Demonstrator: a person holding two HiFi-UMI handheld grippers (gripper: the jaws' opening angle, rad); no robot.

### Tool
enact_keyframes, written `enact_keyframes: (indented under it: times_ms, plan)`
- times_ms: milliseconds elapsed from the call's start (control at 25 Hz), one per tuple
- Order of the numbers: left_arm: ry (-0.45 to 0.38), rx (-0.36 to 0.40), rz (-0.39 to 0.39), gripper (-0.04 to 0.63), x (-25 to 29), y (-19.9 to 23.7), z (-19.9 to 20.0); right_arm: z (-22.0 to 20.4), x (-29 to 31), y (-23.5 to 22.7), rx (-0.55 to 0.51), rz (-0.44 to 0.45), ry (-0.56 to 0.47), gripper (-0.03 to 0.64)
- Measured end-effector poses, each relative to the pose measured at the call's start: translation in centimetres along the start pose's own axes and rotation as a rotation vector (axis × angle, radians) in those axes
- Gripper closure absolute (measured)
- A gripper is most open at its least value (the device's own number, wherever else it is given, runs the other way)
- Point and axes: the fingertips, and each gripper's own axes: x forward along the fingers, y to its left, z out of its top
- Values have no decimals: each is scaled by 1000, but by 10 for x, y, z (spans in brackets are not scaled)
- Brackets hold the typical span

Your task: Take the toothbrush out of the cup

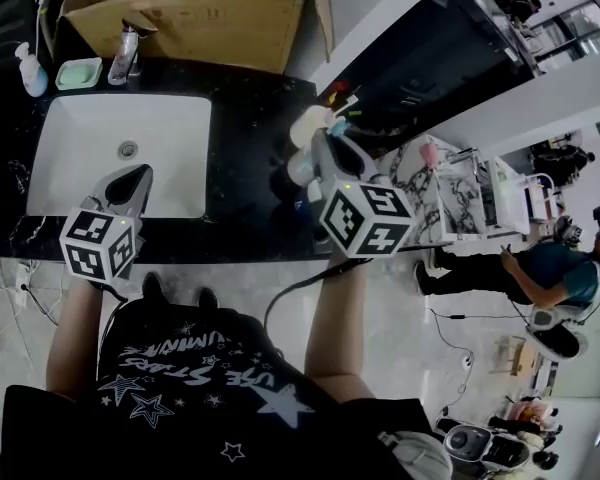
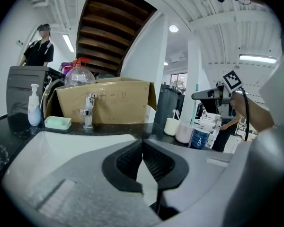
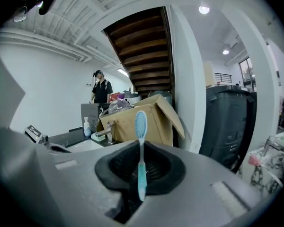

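A light blue toothbrush stands upright between the pads of my right gripper, which is shut on its handle; the bristle head rises above the jaws. In the head view my right gripper hovers over the cups at the counter's right end, with a cream cup beside its tip. From the left gripper view I see a cream cup, a pink cup and a blue cup in a row. My left gripper hangs over the sink's front, shut and empty.
A white sink basin is set in the black counter, with a tap, a green soap dish and a pump bottle behind it. A cardboard box stands at the back. A person sits far right.
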Motion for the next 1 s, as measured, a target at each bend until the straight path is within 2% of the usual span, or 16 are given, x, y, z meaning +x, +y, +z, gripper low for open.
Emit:
enact_keyframes:
  times_ms: [240, 520, 720, 1000]
  plan:
    - [14, -4, -4, 586, -3, 18, -6, -27, 34, 38, 84, 101, 66, 588]
    - [38, -8, -13, 586, -5, 34, -15, -78, 76, 74, 211, 195, 203, 588]
    - [37, -14, -8, 586, -3, 49, -16, -100, 103, 83, 260, 184, 249, 588]
    - [55, -21, -16, 586, 5, 67, -18, -123, 134, 72, 396, 93, 255, 586]
